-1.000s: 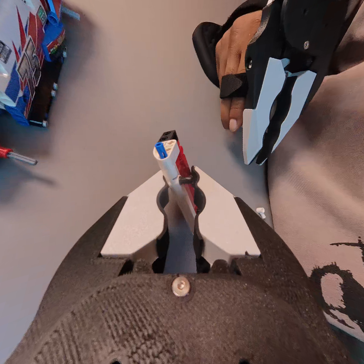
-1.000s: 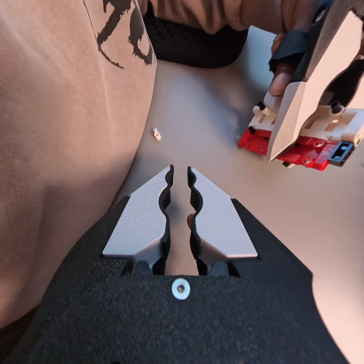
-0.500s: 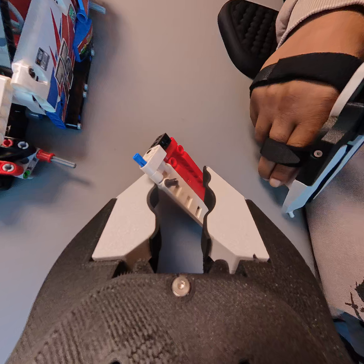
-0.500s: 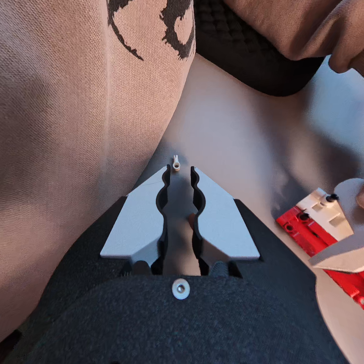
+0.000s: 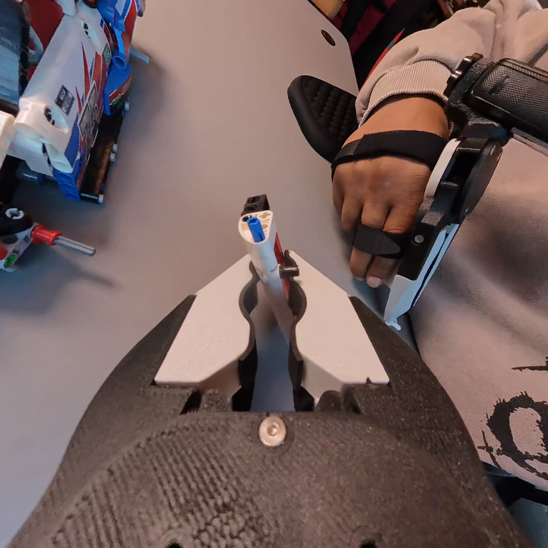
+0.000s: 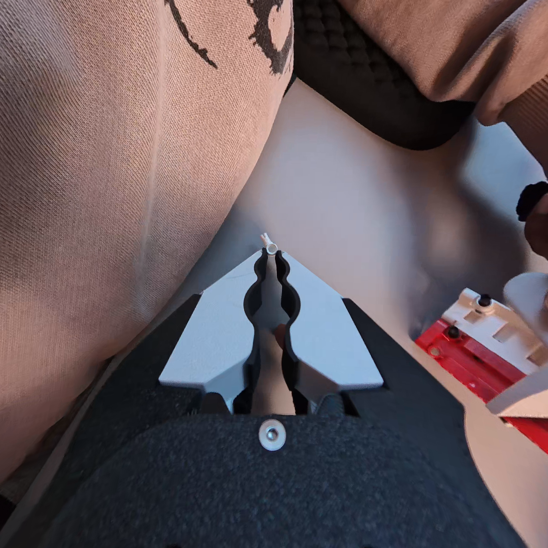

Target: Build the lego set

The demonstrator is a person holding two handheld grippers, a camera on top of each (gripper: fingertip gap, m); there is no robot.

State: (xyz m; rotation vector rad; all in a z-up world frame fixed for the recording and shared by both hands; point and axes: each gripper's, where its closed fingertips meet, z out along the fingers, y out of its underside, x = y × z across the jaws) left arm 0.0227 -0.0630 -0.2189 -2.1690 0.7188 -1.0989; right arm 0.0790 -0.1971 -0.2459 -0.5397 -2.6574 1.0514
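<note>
Since half a second ago the right tongs (image 6: 271, 252) have narrowed their gap and now pinch a tiny white connector piece (image 6: 270, 245) at their very tips, low against the grey counter (image 6: 341, 207) beside the person's beige sweatshirt (image 6: 118, 148); the left tongs (image 5: 274, 272) have turned their load from flat-on to edge-on. Those left tongs are pressed onto a partly built lego assembly (image 5: 261, 237), holding it just above the counter with its far end pointing away; it is a slim stack of a white panel and a red beam, with a black block at the far end, a blue pin (image 5: 255, 231) poking from a rounded white end piece, and a small black peg on its side. Both tongs have smooth pale-grey wedge fingers with wavy black inner edges, set in rough black printed bodies. In the left wrist view, the person's right hand (image 5: 382, 192) grips its tool under black straps; at the counter's far left stands a larger white, blue and red lego model (image 5: 74, 112) with a metal axle sticking out.
</note>
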